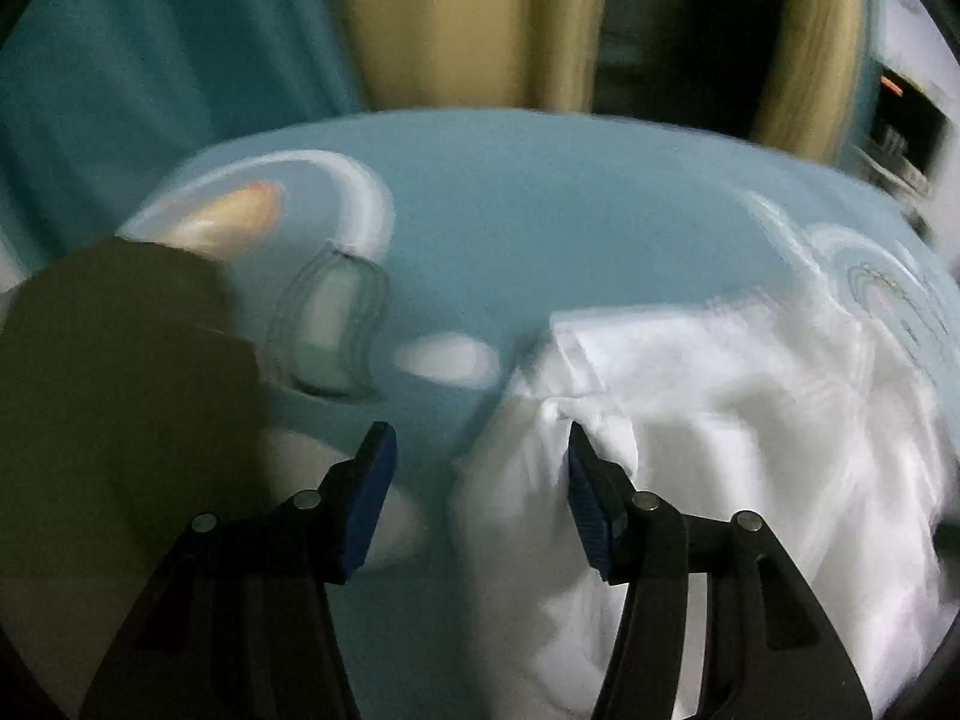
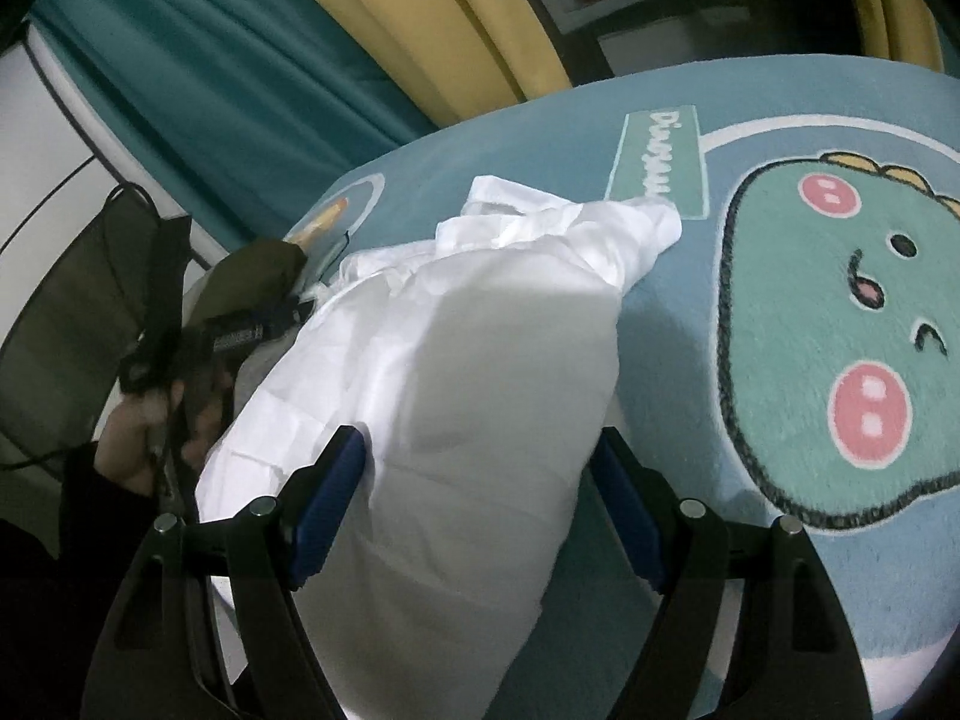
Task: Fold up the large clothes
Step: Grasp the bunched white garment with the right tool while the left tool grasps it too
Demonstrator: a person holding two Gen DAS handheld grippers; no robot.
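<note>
On the plush blue rug (image 2: 690,324), a crumpled white garment (image 2: 456,360) lies between both grippers' spread fingers (image 2: 327,504).

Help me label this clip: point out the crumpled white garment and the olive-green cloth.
crumpled white garment (image 2: 456,360): right wrist view, its bulging middle.
olive-green cloth (image 1: 114,372): left wrist view, its flat middle.

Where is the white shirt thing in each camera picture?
Left wrist view: the white garment fills the lower right, crumpled on the blue mat.
Right wrist view: it lies in the middle, running down toward the bottom edge.
Shared landmark: the dark olive cloth, left of the garment in both views.
</note>
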